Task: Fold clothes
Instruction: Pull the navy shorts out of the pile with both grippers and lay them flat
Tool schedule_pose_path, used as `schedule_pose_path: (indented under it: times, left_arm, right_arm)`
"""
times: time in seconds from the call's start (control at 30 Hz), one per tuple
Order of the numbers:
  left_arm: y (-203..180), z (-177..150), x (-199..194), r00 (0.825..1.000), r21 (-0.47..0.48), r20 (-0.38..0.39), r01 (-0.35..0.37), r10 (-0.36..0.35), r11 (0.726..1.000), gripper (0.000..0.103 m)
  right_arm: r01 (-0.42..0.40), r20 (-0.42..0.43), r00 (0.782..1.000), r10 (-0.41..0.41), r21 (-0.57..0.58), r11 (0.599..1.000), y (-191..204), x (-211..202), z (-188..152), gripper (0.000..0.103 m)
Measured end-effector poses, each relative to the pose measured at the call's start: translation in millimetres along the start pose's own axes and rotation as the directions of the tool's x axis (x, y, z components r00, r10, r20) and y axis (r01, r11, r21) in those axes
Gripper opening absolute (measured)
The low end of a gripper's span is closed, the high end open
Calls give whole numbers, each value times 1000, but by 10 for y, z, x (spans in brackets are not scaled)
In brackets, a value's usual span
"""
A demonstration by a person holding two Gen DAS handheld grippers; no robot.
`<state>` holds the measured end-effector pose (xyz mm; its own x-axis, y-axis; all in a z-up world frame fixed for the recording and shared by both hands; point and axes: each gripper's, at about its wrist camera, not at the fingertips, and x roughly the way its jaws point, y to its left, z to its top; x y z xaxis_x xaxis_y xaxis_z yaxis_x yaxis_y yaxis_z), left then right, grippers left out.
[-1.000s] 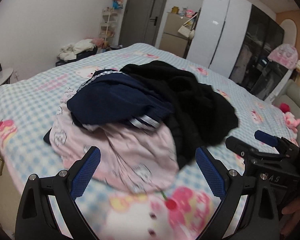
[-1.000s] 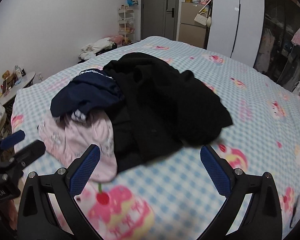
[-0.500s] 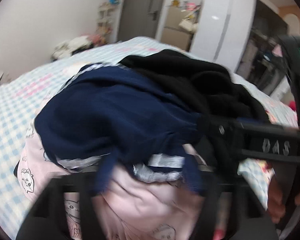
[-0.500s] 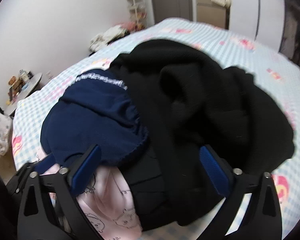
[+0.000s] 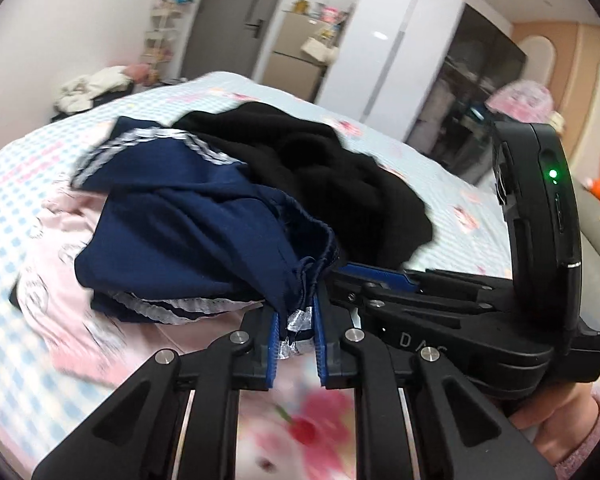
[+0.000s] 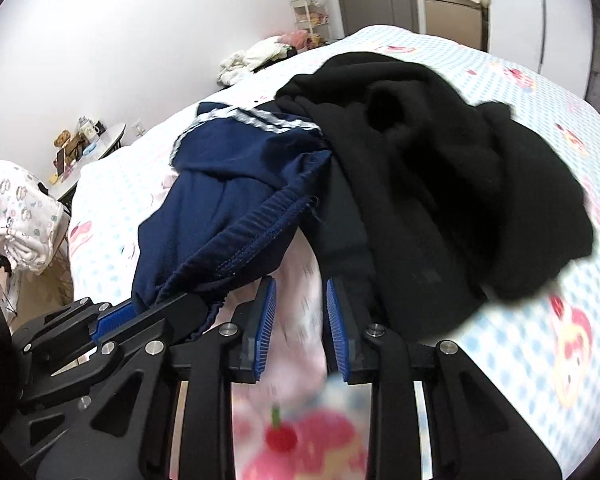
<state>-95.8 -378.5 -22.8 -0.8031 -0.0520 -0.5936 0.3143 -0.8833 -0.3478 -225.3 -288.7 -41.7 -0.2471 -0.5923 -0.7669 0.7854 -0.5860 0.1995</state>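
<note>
Soft, even indoor light is filling the room, and a ceiling lamp is glaring off the glossy white wardrobe [image 5: 384,36]. The fisheye lenses are bending walls and darkening every corner. Motion blur is smearing the bedsheet [image 6: 540,360] near the bottom edge, while the black garment [image 6: 440,168] is swallowing detail.

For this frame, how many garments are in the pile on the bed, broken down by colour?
Navy: 1, the navy garment, its edge pinched in the left gripper
Black: 1, the black garment
Pink: 1, the pink garment, underneath
Total: 3
</note>
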Motion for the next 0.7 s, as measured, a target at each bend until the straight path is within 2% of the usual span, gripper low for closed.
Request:
schedule_pose_path:
  times: [0.17, 0.27, 0.43, 0.57, 0.7]
  left_arm:
    - [-625, -462, -92, 990, 35, -80, 120, -117, 992, 15]
    - [-1070, -766, -88, 968, 38, -149, 212, -204, 976, 15]
    - [-1769, -1145, -110, 921, 77, -238, 336, -310, 939, 15]
    - [-2352, -1453, -70, 866, 101, -317, 437, -388, 894, 15]
    - [-2967, -1737, -30, 810, 117, -387, 518, -441, 847, 15]
  right_arm:
    - [16, 20, 1000, -18, 90, 996, -333, -545, -467, 29]
    - [49, 27, 998, -53, 140, 989, -553, -856, -803, 29]
    - [110, 20, 993, -120, 266, 958, -998, -1416, -1461, 30]
    - [161, 14, 984, -180, 376, 913, -1333, -1908, -2031, 30]
    - [231, -2, 965, -261, 476, 849, -1639, -2478, -2590, 30]
